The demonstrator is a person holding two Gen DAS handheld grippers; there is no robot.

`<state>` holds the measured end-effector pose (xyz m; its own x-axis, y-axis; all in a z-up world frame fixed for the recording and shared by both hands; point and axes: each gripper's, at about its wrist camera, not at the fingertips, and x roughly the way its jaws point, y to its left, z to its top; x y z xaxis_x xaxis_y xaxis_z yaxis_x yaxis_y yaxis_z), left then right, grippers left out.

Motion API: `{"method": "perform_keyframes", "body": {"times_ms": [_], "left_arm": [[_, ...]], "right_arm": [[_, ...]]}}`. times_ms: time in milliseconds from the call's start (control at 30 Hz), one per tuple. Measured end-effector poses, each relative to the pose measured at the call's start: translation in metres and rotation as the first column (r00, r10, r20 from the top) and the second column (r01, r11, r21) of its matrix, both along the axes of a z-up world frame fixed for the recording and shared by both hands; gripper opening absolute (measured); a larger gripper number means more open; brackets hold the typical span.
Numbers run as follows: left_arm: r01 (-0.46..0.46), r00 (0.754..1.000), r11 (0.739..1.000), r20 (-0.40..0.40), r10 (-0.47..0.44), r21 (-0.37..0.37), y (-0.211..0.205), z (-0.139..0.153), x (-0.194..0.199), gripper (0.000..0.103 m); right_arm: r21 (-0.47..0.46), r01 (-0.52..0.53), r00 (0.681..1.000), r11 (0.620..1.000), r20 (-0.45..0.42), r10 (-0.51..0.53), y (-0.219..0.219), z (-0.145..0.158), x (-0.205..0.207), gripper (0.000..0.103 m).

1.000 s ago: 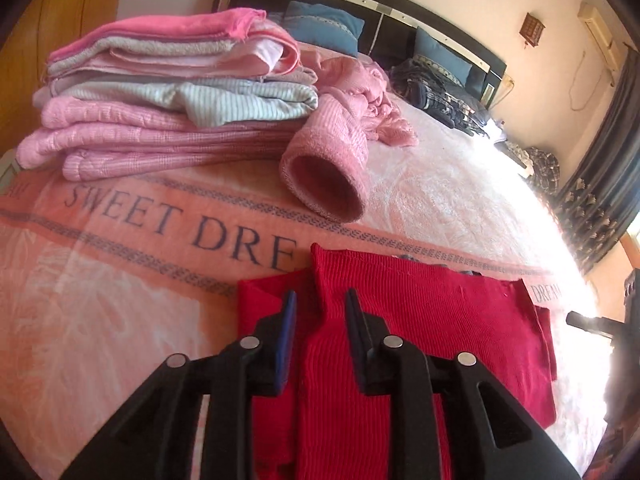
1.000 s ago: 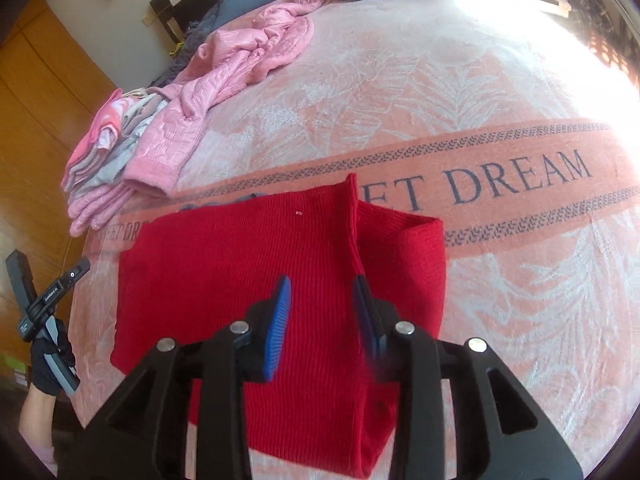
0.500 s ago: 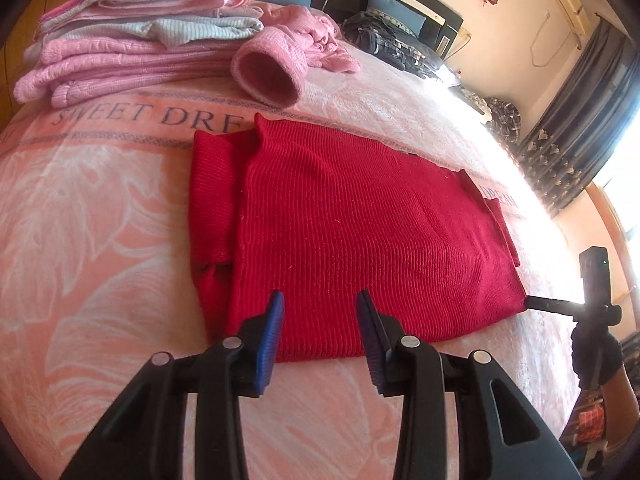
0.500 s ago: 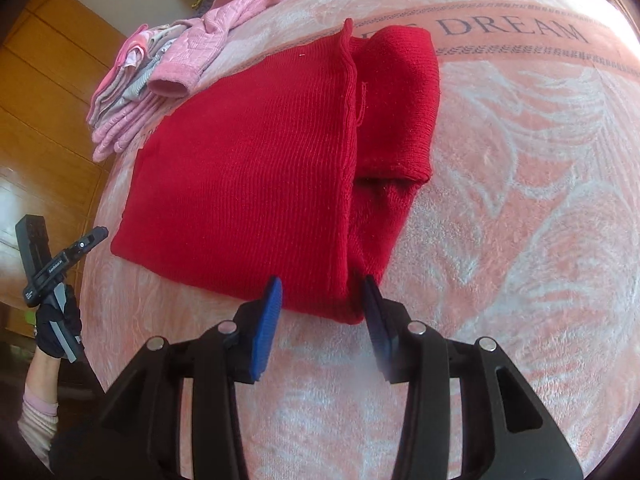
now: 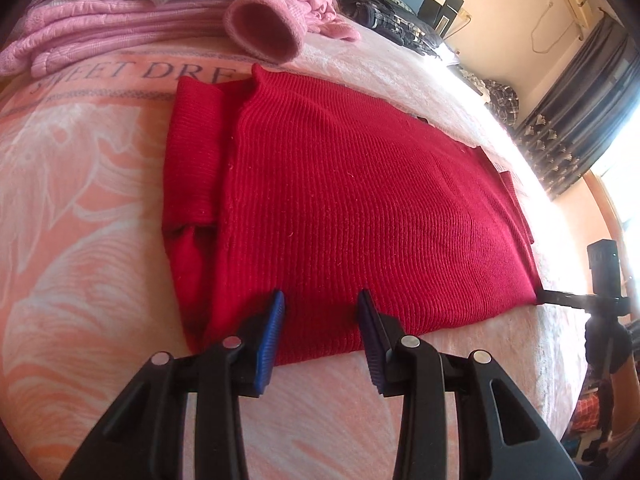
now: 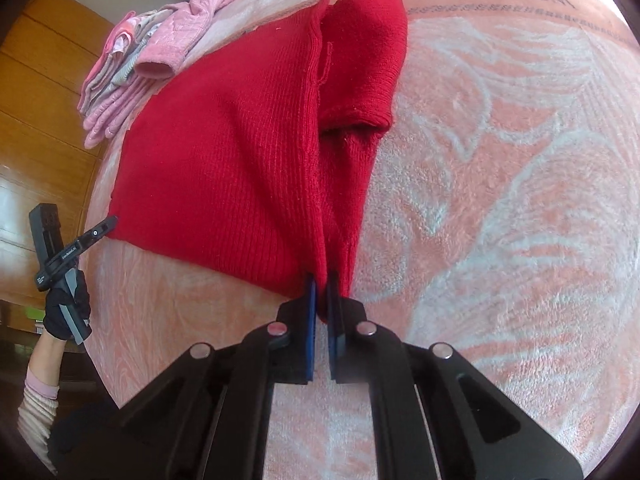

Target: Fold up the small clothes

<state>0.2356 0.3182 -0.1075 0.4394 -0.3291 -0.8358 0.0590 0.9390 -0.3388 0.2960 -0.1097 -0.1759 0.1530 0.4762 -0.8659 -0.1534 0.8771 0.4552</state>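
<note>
Pinching the near hem corner of the red sweater [image 6: 248,140]: right gripper [image 6: 321,292], blue pads drawn nearly together with a bunch of knit caught between them, cloth rising slightly into the pinch. Spread wide by contrast: left gripper [image 5: 320,320], fingers straddling the near hem toward the sweater's other end, tips over the edge of the knit, nothing held (whether the tips touch the cloth, impossible to tell).

Straight ahead of both sets of fingers: the sweater body, flat on the pink bedspread [image 5: 80,200], long axis running side to side across both views, parallel to the bed's near edge. Folded-in sleeve [image 6: 360,60] lying along the end beside the right gripper, just right of that pinch; seen from the left wrist, the same end lies to the left. At the far end, the tip of the other gripper just meeting the hem corner in each view.

Likely step in hand: taking both near corners to carry the hem away, over toward the far edge. One corner secured, the other not yet; closing needed on the left before any lift, otherwise a skewed fold.

Further out: stack of folded pink clothes [image 5: 120,12] and a loose pink garment [image 5: 280,28], well apart beyond the far edge
</note>
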Motion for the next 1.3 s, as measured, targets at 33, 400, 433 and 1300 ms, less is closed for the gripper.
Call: {"method": "perform_keyframes", "body": {"times_ms": [33,400,433,1300], "left_arm": [[0.001,1.000,1.000,0.002,-0.001,0.002,0.000,0.000,0.000,0.038],[-0.027,0.995,0.999,0.092,0.031,-0.043,-0.009,0.040,0.008,0.044],[-0.034,0.995,0.998,0.094,0.038,-0.044,-0.010,0.039,0.012,0.044],[-0.053,0.997,0.996,0.057,0.057,-0.077,-0.014,0.011,0.043,0.044]], "right_arm": [[-0.005,-0.009,1.000,1.000,0.003,0.009,0.001,0.001,0.000,0.004],[0.123,0.095,0.993,0.988,0.061,-0.104,-0.030,0.040,0.022,0.054],[0.137,0.100,0.993,0.985,0.048,-0.108,-0.032,0.037,0.028,0.054],[0.249,0.192,0.980,0.949,-0.005,-0.197,-0.017,-0.002,0.082,0.017]]}}
